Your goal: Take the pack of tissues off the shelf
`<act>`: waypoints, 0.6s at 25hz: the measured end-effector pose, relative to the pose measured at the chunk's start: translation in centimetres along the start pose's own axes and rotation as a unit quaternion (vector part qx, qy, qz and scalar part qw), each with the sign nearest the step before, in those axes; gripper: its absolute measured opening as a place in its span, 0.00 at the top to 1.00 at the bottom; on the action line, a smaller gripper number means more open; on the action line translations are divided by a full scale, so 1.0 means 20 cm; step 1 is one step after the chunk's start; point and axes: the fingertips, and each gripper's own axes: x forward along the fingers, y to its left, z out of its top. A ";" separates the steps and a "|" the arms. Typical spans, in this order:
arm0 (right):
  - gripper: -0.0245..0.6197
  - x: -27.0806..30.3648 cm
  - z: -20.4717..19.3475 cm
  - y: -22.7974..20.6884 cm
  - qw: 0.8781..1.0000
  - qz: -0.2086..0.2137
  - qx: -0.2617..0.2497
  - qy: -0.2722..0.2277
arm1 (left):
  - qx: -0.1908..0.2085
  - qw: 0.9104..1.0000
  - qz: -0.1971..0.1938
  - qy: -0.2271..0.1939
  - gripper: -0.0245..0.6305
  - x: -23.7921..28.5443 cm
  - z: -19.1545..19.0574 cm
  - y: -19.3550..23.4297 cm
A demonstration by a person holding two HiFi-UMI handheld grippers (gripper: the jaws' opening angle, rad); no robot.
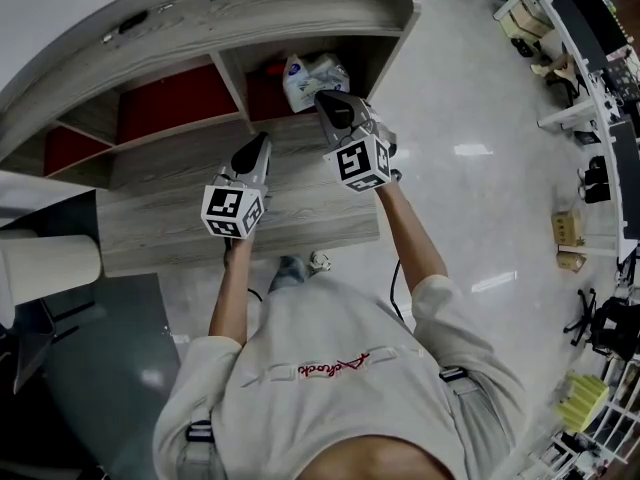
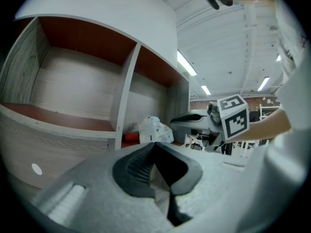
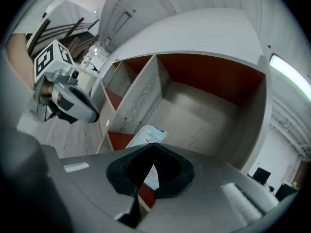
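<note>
The pack of tissues [image 1: 313, 76], white plastic with blue print, stands in the right-hand compartment of the wood-grain shelf [image 1: 200, 208], on its red floor. It also shows in the left gripper view as the pack [image 2: 154, 129] and in the right gripper view as the pack [image 3: 148, 139], just past the jaw tips. My right gripper [image 1: 326, 99] is shut and empty, its tip just short of the pack. My left gripper [image 1: 262, 141] hangs lower left over the shelf top, also shut and empty. Each gripper sees the other: the right gripper [image 2: 174, 122], the left gripper [image 3: 93, 115].
A small red thing [image 1: 272, 68] lies left of the pack in the same compartment. A vertical divider [image 1: 232, 86] separates it from the bare left compartment [image 1: 175, 103]. A white roll [image 1: 50, 263] and a dark surface [image 1: 90, 368] are at my left, desks [image 1: 590, 58] far right.
</note>
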 end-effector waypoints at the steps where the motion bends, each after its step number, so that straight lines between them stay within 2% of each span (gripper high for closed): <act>1: 0.95 0.02 0.00 0.01 1.000 0.005 -0.023 0.008 | 0.000 1.000 -0.001 0.000 0.96 0.00 0.00 0.00; 5: 0.95 0.08 -0.02 0.04 0.994 0.013 -0.092 0.049 | 0.001 1.000 -0.001 0.000 0.96 -0.02 0.00 0.00; 9: 0.95 0.11 -0.03 0.02 0.993 0.005 -0.090 0.074 | 0.002 1.000 -0.003 -0.002 0.96 -0.02 0.00 -0.02; 11: 0.78 0.12 -0.02 0.01 0.994 0.005 -0.080 0.078 | 0.003 1.000 -0.005 -0.002 0.96 -0.03 0.01 -0.03; 13: 0.69 0.14 -0.02 0.01 0.993 0.006 -0.078 0.085 | 0.003 1.000 -0.005 -0.002 0.96 -0.03 0.01 -0.02; 15: 0.64 0.17 -0.04 0.03 0.992 0.015 -0.074 0.098 | 0.003 1.000 -0.003 -0.003 0.96 -0.04 0.01 -0.01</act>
